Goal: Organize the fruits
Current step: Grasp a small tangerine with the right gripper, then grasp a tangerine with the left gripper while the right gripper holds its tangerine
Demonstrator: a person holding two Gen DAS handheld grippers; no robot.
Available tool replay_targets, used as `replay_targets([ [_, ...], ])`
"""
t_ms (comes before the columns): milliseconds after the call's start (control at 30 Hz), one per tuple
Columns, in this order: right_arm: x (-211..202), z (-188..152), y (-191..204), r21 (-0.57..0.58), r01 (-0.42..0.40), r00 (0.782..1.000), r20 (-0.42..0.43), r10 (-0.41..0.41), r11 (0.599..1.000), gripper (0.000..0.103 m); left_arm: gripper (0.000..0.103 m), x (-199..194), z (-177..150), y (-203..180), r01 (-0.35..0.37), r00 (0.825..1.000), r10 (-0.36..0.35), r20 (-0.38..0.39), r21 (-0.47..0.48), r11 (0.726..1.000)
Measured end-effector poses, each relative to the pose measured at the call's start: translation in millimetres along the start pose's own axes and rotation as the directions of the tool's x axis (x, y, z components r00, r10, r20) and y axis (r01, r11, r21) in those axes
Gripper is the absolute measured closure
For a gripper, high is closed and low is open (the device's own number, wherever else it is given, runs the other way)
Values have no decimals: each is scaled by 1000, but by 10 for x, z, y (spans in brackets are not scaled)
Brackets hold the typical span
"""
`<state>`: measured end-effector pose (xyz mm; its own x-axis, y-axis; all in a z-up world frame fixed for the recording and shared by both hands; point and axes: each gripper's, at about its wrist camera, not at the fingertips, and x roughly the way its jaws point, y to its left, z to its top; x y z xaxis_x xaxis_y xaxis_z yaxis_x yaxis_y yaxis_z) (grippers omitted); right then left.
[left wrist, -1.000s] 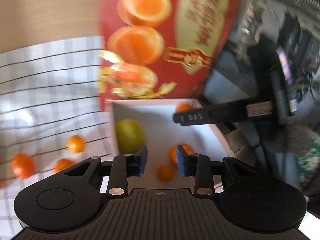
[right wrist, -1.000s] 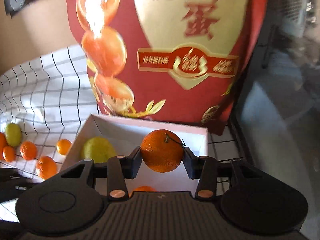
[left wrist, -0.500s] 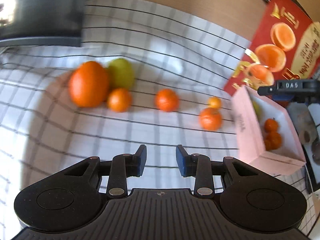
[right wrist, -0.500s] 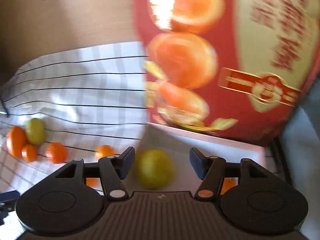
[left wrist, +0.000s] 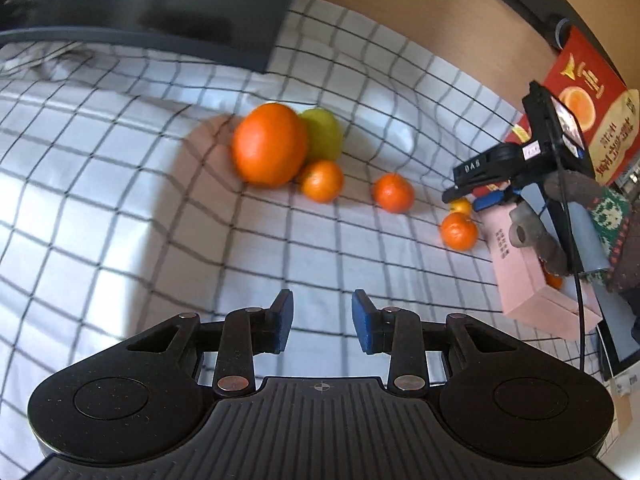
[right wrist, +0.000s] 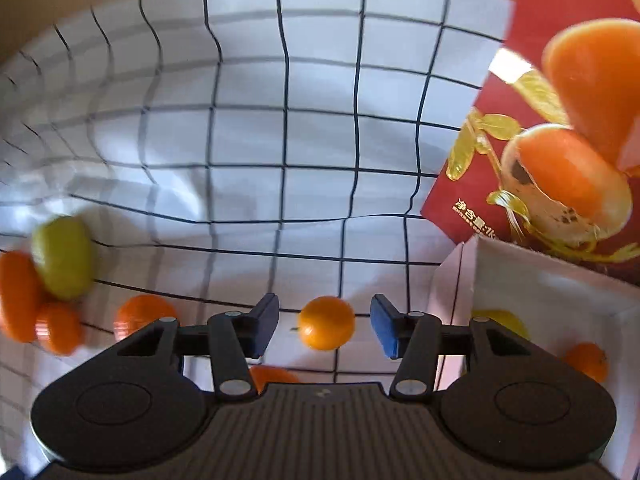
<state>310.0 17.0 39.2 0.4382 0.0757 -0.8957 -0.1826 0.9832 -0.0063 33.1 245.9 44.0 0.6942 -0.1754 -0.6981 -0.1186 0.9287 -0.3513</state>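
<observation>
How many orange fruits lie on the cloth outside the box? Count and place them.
5: large orange beside the green fruit, small mandarin before it, lone mandarin mid-cloth, yellowish fruit and last mandarin by the pink box. Others may be hidden.

Left tool [left wrist: 322, 322] shut (empty), right tool [right wrist: 324, 326] closing

Large orange [left wrist: 270, 150] touching green fruit [left wrist: 323, 134], small mandarins [left wrist: 393, 198] scattered on cloth

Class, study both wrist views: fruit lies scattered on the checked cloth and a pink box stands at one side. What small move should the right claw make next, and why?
Probably lower the right claw around the small orange and finish closing. The fruit sits on the cloth between its closing pads, not yet touched, close beside the pink box that already holds fruit.
</observation>
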Motion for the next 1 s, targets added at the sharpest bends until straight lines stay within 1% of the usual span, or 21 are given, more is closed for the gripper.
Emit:
replay_targets([
  [67,78,-15,67,-18,18,1000,-23,-18,1000,55,67,2,-6,82,-6,1000,6,-1,-13,1000],
  [100,100,-32,94,-25,21,999,-32,-21,999,63,67,3,-3,112,-8,1000,8,-1,-16,1000],
  [133,114,-50,124,-36,30,999,-41,-32,999,65,67,6,3,135,-7,1000,7,0,-18,1000],
  [200,81,-95,182,-66,42,999,-27,-44,997,66,67,18,22,140,0,1000,0,2,-6,1000],
  [267,-54,-162,237,-104,32,999,20,-31,994,66,67,48,47,96,13,1000,-13,0,22,1000],
  [300,-145,-192,256,-115,24,999,39,-20,993,66,67,68,60,62,23,1000,-23,-1,41,999],
  [400,-529,-395,252,-127,-56,993,94,69,990,66,67,151,96,-91,63,998,-63,-7,93,994],
  [500,-922,-721,189,-125,-136,979,132,152,983,66,67,264,161,-287,101,995,-99,-20,149,984],
  [567,-1119,-1015,100,-122,-153,974,151,170,981,66,67,349,250,-449,120,993,-119,-17,195,974],
  [633,-1221,-1299,0,-106,-141,975,158,157,984,66,67,442,377,-617,129,991,-134,1,256,958],
  [700,-1286,-1593,-122,-77,-112,980,158,123,991,66,67,568,522,-790,119,991,-135,26,326,938],
  [800,-1354,-1964,-293,-33,-40,986,163,45,999,66,67,846,729,-1019,57,994,-90,59,419,906],
  [900,-1388,-2219,-520,50,-16,988,157,8,999,66,67,1131,847,-1160,29,999,-46,25,474,880],
  [1000,-1442,-2467,-673,96,28,987,156,-43,995,66,67,1298,882,-1259,11,1000,-14,2,507,862],
])
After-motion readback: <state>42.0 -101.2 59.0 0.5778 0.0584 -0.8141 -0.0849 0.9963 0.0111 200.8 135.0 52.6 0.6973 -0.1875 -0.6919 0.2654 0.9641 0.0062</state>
